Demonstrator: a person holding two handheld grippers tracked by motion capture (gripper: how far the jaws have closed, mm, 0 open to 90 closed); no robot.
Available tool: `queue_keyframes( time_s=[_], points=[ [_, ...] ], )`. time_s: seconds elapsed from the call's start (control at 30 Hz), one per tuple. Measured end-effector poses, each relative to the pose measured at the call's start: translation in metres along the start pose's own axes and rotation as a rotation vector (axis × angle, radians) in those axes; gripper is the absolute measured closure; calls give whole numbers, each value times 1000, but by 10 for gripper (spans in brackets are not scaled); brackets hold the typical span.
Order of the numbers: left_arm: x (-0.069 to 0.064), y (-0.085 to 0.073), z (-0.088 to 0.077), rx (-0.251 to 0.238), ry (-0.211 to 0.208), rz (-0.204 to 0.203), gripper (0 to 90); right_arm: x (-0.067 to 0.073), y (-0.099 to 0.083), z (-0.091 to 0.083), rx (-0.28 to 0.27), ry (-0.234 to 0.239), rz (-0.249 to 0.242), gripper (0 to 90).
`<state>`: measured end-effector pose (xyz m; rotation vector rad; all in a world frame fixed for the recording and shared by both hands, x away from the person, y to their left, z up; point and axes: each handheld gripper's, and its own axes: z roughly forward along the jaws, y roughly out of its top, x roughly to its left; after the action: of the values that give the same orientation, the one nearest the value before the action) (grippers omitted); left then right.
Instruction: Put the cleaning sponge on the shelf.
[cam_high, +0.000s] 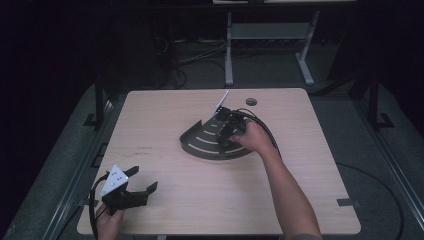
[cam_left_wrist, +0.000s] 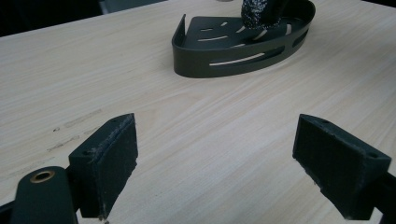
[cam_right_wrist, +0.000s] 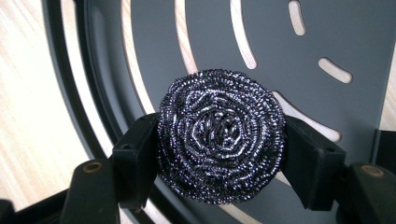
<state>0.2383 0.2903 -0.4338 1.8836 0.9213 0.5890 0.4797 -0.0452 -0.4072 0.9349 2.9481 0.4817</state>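
Pale wood-grain table, matt and smooth, faintly scuffed. Dark matt caddy, smooth like painted metal or plastic, slotted. Coiled metal-wire scourer, glinting, rough. Black matt pads, slightly fuzzy at the edges. Brassy inserts in black plastic.

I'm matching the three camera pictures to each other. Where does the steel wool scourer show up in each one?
High view: right of centre, hidden under the right gripper above the dark corner tray.
Left gripper view: top edge, right of centre, the steel wool scourer hanging into the tray.
Right gripper view: centre, the scourer clamped between both jaws over the tray floor.
Shared landmark: the tray's curved slots.
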Motion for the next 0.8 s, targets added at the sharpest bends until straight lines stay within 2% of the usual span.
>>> queue_keyframes(
  time_s=[0.17, 0.4, 0.8],
  points=[
    [0, 0, 0, 2, 1, 1, 133, 0, 3, 9, 10, -1, 8, 324],
    [0, -1, 0, 2, 2, 0, 133, -3, 3, 9, -5, 16, 29, 323],
    [0, 0, 2, 9, -2, 8, 133, -7, 3, 13, -13, 13, 49, 322]
  ],
)
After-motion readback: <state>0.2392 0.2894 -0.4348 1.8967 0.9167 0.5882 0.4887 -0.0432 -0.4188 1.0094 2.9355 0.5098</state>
